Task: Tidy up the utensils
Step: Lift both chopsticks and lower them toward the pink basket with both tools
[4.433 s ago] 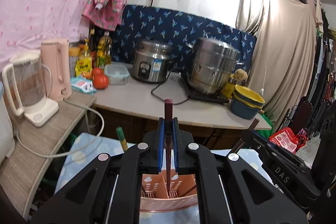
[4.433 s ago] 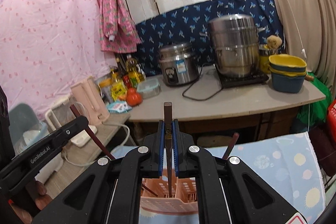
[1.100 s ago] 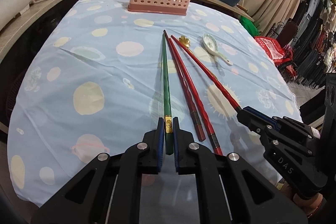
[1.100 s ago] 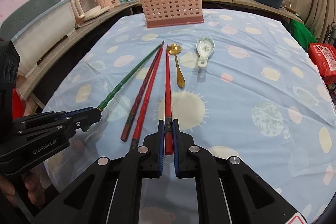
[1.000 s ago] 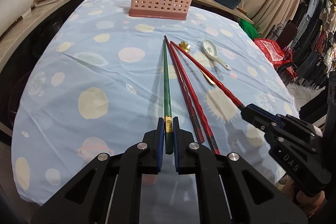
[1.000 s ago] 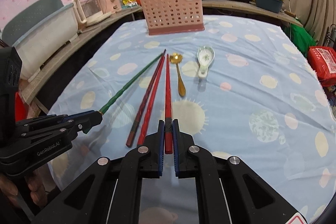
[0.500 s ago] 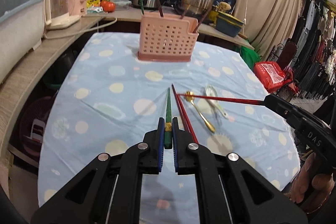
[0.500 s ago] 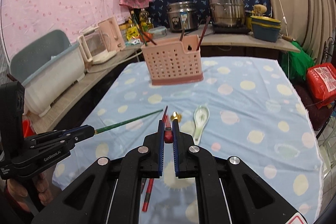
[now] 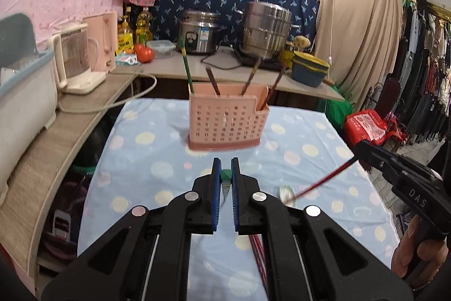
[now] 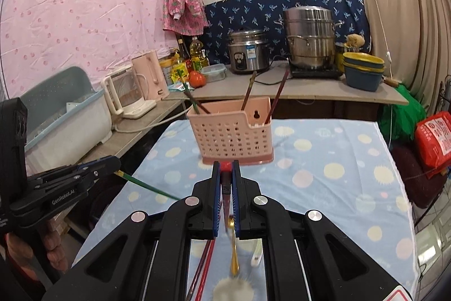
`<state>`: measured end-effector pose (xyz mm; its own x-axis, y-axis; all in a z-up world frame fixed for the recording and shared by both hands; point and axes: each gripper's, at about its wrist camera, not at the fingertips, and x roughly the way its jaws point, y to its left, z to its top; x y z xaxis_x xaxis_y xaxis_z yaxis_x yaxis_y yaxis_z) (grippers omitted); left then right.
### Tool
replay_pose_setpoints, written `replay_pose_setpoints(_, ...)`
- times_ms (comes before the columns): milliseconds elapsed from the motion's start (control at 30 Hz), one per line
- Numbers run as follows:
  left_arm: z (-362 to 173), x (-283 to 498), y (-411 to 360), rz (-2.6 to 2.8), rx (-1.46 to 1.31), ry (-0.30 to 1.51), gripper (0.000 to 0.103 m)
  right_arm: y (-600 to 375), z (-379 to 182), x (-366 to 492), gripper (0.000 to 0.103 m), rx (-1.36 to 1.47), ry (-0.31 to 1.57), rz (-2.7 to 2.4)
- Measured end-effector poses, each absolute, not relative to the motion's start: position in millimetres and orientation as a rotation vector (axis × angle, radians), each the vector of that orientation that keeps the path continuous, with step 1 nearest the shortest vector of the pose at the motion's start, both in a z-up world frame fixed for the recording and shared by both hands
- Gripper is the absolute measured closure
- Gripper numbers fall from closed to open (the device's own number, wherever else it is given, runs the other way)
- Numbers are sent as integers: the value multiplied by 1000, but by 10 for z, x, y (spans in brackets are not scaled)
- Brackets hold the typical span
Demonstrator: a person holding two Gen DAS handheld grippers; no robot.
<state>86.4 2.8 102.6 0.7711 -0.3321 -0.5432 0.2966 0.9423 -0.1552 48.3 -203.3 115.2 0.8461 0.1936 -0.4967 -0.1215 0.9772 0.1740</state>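
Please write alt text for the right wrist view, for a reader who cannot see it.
The right gripper holds a red chopstick above a blue spotted tablecloth, facing a pink utensil basket with chopsticks inside. At left, the left gripper holds a green chopstick.

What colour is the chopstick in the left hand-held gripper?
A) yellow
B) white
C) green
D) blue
C: the left hand-held gripper is pinching a green chopstick, which the right camera shows sticking out from it above the table.
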Motion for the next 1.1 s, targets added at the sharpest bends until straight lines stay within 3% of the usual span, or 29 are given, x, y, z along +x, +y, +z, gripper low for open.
replay_pose_setpoints(767,2717,2236,-30,-261,-89,256,96,-2131,2376,2107,96,229,313,182)
replay_pose_setpoints(933,2834,2573,-95,-233,-86,227,96,-2122,2429,2487,96,242,298,167)
replay_pose_setpoints(1100,2569,2873,-169,-232,-86,286,96,-2067,2244,2815,96,227,345,167)
